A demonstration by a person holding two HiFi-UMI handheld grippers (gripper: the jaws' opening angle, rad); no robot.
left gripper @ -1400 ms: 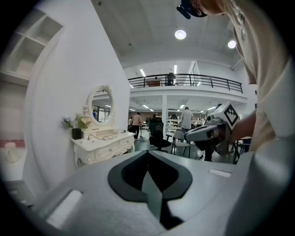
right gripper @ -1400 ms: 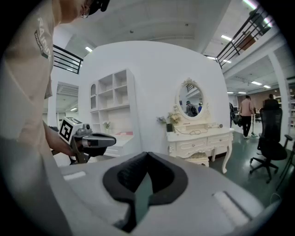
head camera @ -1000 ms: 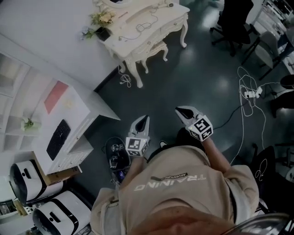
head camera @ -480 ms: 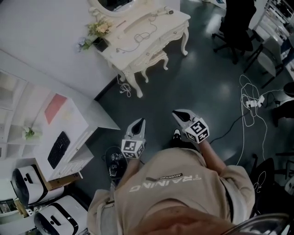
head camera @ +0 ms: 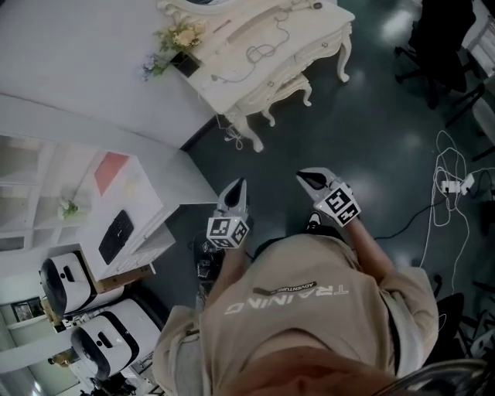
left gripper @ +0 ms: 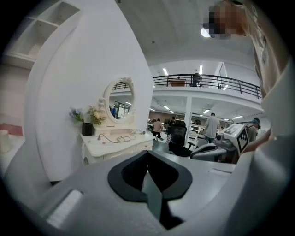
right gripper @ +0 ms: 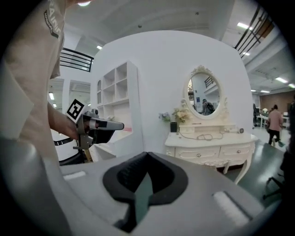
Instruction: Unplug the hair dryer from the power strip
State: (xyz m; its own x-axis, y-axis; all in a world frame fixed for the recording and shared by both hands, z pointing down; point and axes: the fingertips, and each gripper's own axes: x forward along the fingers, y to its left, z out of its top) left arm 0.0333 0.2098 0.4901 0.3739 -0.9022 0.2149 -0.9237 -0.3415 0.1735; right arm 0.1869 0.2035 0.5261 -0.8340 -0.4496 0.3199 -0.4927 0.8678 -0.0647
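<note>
The cream dressing table [head camera: 232,77] stands ahead against the white wall, with a thin cord [head camera: 263,52] coiled on its top. A small dark thing at the top's far end [head camera: 313,6] may be the hair dryer; it is too small to be sure. White plugs and cable [head camera: 232,138] lie on the floor by the table's near leg. My left gripper [head camera: 238,186] and right gripper [head camera: 303,177] are held out at chest height, far from the table. Both are shut with nothing in them [left gripper: 147,154] [right gripper: 146,156]. The table [right gripper: 209,145] and cord [right gripper: 203,136] also show in the right gripper view.
A white shelf unit [head camera: 116,201] juts out at the left beside my path. A stool [head camera: 290,89] sits under the table. Black office chairs [head camera: 445,39] stand at the upper right. A loose white cable with a socket block [head camera: 448,186] lies on the dark floor at the right.
The person has stepped forward and turned slightly, so the dressing table and shelf unit have shifted right in view. Both grippers stay shut and held out in front.
</note>
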